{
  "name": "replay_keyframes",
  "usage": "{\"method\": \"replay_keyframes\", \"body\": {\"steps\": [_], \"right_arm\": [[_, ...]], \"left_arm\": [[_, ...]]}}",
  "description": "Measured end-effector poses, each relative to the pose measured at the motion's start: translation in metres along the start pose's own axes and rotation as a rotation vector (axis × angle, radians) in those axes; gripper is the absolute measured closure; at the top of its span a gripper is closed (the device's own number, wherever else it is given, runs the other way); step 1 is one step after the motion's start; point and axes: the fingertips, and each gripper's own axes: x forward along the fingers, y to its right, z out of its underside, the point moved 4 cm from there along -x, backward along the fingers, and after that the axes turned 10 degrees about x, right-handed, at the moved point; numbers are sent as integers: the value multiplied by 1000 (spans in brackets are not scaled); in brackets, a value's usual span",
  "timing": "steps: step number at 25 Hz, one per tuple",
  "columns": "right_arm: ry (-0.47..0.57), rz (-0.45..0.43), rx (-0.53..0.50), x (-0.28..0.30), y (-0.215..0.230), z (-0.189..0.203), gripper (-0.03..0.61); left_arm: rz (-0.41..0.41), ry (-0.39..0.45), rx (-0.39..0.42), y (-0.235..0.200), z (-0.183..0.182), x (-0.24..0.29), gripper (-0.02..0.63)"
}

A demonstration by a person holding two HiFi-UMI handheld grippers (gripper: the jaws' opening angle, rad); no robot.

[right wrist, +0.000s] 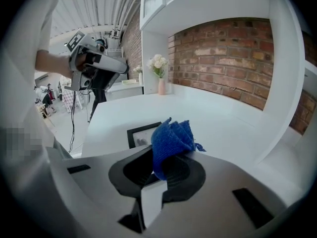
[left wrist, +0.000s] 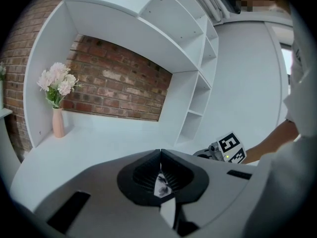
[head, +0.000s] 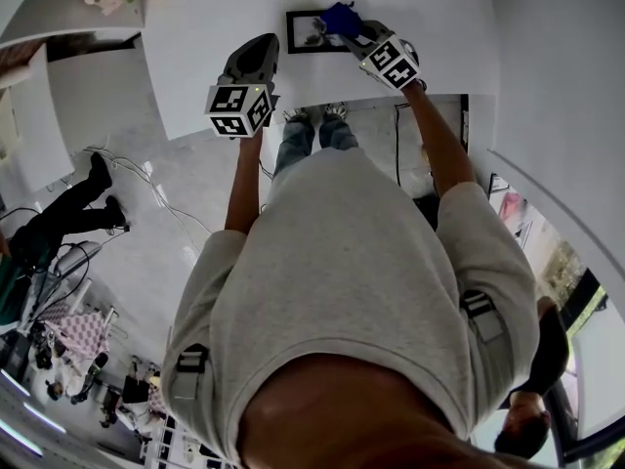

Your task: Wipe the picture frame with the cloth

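The right gripper point(right wrist: 163, 168) clamps the bunched blue cloth point(right wrist: 173, 139) just over the picture frame point(right wrist: 140, 135), which lies flat on the white table point(right wrist: 218, 118). The left gripper point(left wrist: 161, 176), jaws together, holds nothing. Wiping seemingly remains ahead; contact is unclear.

The cloth point(head: 339, 16) and right gripper point(head: 348, 29) hide the picture frame's point(head: 303, 31) right end; its picture is unreadably small.

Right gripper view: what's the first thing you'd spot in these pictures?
The bright blue cloth pinched in the right gripper grabs the eye, right by a black picture frame on the white counter. Next come pink flowers in a vase beside the brick wall.
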Motion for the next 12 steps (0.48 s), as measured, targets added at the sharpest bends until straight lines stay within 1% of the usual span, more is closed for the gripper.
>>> {"method": "replay_keyframes", "body": {"steps": [5,12], "right_arm": [[3,-16,27,-7,-16,11,523],[-4,-27,39,-20,-36,23,523]], "left_arm": [[10,6,24,1,-5,-2,598],[20,24,36,9,-12,-8,598]]}}
